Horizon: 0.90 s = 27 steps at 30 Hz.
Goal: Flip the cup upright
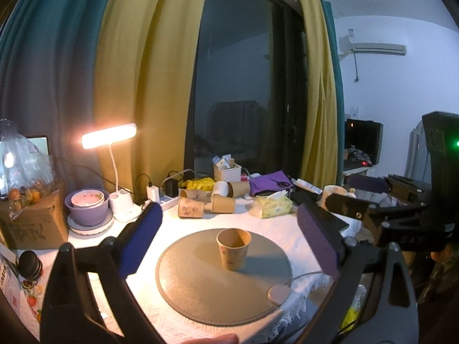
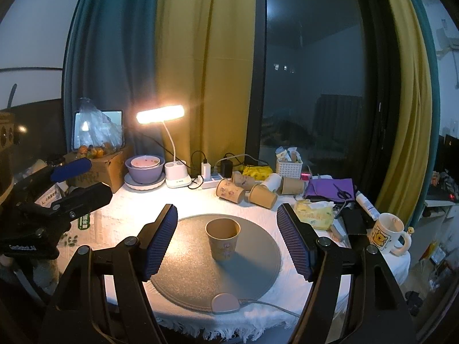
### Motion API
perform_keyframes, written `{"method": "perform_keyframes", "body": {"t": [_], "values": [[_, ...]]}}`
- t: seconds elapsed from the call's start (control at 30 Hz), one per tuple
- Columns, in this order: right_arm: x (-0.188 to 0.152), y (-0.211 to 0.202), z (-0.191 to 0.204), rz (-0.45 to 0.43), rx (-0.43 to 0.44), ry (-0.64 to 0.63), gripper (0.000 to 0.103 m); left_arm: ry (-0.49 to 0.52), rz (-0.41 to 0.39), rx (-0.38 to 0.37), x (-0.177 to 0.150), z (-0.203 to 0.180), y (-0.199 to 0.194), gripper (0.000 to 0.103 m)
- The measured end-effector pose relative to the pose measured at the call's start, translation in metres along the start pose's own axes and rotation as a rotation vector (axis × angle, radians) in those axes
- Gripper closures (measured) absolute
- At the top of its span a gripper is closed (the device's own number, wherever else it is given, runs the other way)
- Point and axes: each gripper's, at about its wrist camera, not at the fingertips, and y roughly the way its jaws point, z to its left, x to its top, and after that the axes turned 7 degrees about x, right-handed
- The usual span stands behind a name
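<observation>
A brown paper cup (image 1: 233,248) stands upright, mouth up, on the round grey mat (image 1: 200,292); it also shows in the right wrist view (image 2: 222,238) on the mat (image 2: 195,275). My left gripper (image 1: 229,223) is open and empty, its fingers well apart and nearer than the cup. My right gripper (image 2: 226,220) is open and empty, its blue pads (image 2: 160,240) either side of the cup without touching. The right gripper also shows at the right of the left wrist view (image 1: 370,197), and the left gripper at the left of the right wrist view (image 2: 77,180).
Several paper cups (image 2: 246,190) lie on their sides at the back of the white-clothed table (image 2: 126,203). A lit desk lamp (image 2: 160,114), stacked bowls (image 2: 145,169), a power strip (image 2: 212,182), a tissue pack (image 2: 314,212), a white basket (image 2: 289,166) and a mug (image 2: 387,233) stand around. A cabled puck (image 2: 225,303) rests on the mat's near edge.
</observation>
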Motion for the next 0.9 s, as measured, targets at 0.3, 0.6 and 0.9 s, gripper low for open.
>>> {"method": "perform_keyframes", "body": {"t": [0.3, 0.6, 0.9], "values": [[0.0005, 0.0006, 0.0017, 0.002, 0.001, -0.001, 0.028, -0.002, 0.0, -0.001, 0.0, 0.0016, -0.0012, 0.007], [0.0005, 0.0007, 0.0019, 0.002, 0.0, -0.002, 0.028, -0.003, 0.0, -0.002, 0.0002, 0.0028, -0.0013, 0.007], [-0.0004, 0.0017, 0.0027, 0.003, -0.001, -0.003, 0.028, -0.003, 0.0, -0.003, 0.0002, 0.0034, -0.0009, 0.007]]}}
